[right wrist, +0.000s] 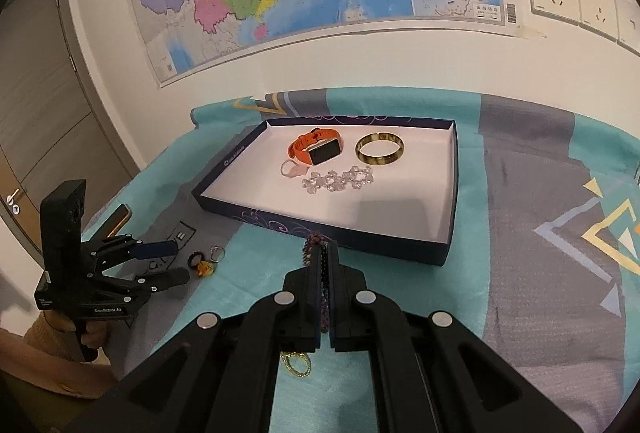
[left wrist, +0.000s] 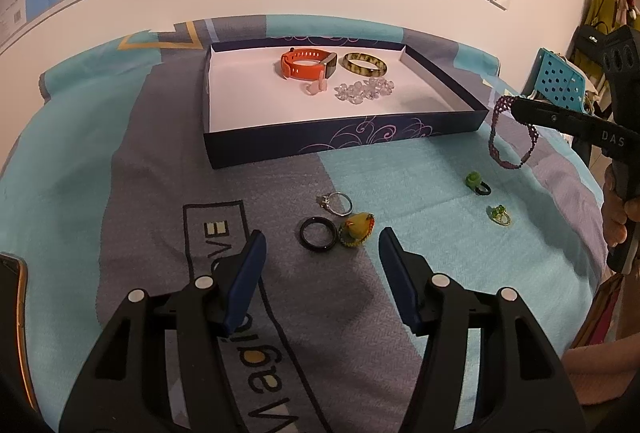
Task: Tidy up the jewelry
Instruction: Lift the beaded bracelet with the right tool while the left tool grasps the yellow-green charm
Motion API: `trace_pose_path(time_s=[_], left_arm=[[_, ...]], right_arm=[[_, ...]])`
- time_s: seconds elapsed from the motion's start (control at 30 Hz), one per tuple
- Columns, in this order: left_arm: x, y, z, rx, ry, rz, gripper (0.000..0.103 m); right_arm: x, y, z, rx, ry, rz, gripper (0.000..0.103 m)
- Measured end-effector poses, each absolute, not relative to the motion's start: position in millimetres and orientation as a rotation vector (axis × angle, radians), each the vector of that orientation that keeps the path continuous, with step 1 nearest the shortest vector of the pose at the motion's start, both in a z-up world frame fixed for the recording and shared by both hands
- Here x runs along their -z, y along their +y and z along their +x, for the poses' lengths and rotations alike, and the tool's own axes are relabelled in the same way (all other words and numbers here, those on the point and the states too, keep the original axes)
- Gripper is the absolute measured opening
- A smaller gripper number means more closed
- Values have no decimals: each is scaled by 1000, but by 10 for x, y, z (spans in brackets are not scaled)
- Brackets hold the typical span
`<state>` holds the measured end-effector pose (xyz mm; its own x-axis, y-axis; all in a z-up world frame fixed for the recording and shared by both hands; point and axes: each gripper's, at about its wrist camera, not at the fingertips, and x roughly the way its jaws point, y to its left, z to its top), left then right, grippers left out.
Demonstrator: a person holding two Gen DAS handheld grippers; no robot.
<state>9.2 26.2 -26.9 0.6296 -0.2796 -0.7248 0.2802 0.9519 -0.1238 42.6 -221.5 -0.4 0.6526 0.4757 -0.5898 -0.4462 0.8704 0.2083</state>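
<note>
A: Start at the right tool [right wrist: 328,253]. What has it got?

B: Its jaws are pressed together on a purple beaded bracelet [left wrist: 512,133]. The beads are pinched along the length of the fingers, and in the left wrist view the rest of the loop hangs free below, clear of the cloth. Gripping one side of the loop lets the slack dangle instead of bunching up.

A: And where is it?

B: Just off the near right corner of the dark box [left wrist: 344,137], which I judge is where the bracelet is headed.

A: The left tool [left wrist: 320,253]?

B: Jaws standing apart, nothing between them. It hovers low over three small pieces near the surface's front edge: a black ring [left wrist: 318,233], a silver ring [left wrist: 339,202], and a yellow-green charm [left wrist: 357,229] touching the black ring. It looks to be waiting, lined up for its next pick.

A: What is already sorted?

B: Toward the box's far wall, an orange watch [right wrist: 318,147], a mottled bangle [right wrist: 379,149], a clear crystal bracelet [right wrist: 340,179] and a small pink ring [right wrist: 292,169]. The near half of the box is bare, so there is room.

A: Left outside?

B: Toward the surface's right edge, a green-topped ring [left wrist: 476,183] and a gold ring with green stones [left wrist: 499,215].
</note>
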Motion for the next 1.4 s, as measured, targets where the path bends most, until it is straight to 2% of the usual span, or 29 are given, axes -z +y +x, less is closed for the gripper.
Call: trace_pose_path(time_s=[0.3,0.47,0.7,0.77,0.9,1.4], left_arm=[[264,185,88,340,829,25,51],[243,61,75,383,818,52,39],[268,-51,137,409,818,78,35],[294,-65,187,411,832,78,27],[330,-84,226,410,858,84,21],[341,-136,203,390,858,123,19]], right_arm=[[22,-2216,405,-542,686,75,1],[47,-2218,403,-547,697,88,1],[68,-2218,406,-555,701,98,1],[78,-2218,411,-557,703,99,1],[89,-2217,414,-562,707,103,1],[71,-2209,399,-569,698,105,1]])
